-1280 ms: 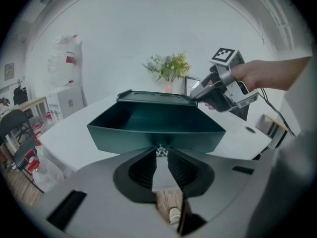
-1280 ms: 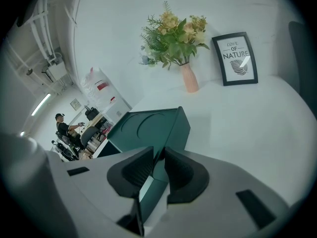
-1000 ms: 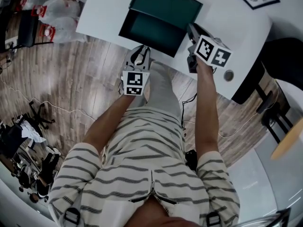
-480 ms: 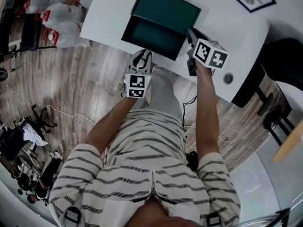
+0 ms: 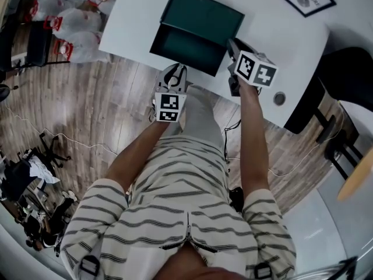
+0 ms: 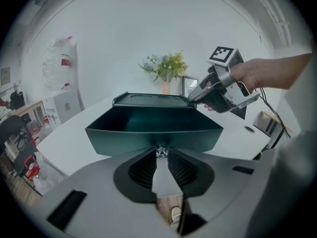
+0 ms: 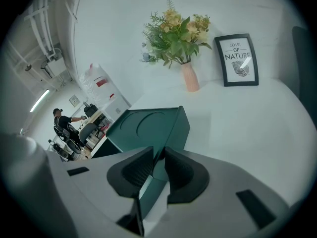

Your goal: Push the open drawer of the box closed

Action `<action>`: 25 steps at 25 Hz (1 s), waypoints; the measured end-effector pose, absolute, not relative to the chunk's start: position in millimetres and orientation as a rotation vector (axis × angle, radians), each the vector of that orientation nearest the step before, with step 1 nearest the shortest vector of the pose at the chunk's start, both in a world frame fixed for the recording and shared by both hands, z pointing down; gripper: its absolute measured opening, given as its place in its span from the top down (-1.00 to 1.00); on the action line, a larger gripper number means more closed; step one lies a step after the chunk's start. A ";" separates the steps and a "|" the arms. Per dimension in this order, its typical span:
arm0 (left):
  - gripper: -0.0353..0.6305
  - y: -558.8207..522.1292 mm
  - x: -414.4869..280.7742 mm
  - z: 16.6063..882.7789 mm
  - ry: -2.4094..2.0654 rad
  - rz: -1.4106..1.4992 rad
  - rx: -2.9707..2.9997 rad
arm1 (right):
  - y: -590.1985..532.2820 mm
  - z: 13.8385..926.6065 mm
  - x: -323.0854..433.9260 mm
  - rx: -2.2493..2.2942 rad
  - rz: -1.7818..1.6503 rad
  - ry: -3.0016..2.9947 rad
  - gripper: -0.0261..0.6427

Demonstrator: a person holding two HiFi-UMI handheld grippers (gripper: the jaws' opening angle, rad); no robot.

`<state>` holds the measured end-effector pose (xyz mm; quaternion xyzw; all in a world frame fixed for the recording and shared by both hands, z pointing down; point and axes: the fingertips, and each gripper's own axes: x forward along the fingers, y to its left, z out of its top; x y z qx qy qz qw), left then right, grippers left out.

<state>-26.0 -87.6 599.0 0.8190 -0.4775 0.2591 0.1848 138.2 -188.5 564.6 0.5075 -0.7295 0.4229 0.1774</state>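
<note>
1. left gripper: jaws nearly together, tips seemingly pinching the small metal knob at the middle of the drawer front.
2. right gripper: jaws part-open and clamped across the near right corner of the box, with green wall filling the gap between the pads.
3. in the head view the box sits by the near edge of the table, at 12 o'clock from the torso. its long axis runs about 10-to-4.
4. the drawer stands pulled out of the box, open side up, pointing toward 7 o'clock. its front lies parallel to the box's long axis.
5. the left gripper is at the drawer's 6 o'clock, the right gripper at its 3 o'clock.
6. beyond the box, in the right gripper view, a vase of flowers stands at 12 o'clock and a framed print at 1 o'clock.
7. against the earlier head views, the drawer is just as far out and both grippers are at the same spots. the whole scene only sits a touch higher in frame.
</note>
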 end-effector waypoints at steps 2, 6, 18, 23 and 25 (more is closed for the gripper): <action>0.68 -89.5 -25.7 599.6 -1.346 0.735 2.308 | -188.5 565.0 138.2 1.434 1.197 -2.064 0.67; 0.68 -92.5 -25.4 599.9 -1.346 0.735 2.310 | -188.2 564.9 137.6 1.429 1.200 -2.064 0.66; 0.68 -103.9 -19.5 601.4 -1.338 0.748 2.319 | -188.7 565.2 138.3 1.426 1.203 -2.070 0.66; 0.68 -109.1 -20.0 601.7 -1.345 0.749 2.314 | -188.1 565.7 136.6 1.419 1.206 -2.073 0.66; 0.68 -110.4 -18.7 602.4 -1.345 0.749 2.315 | -188.4 566.5 137.1 1.419 1.208 -2.074 0.66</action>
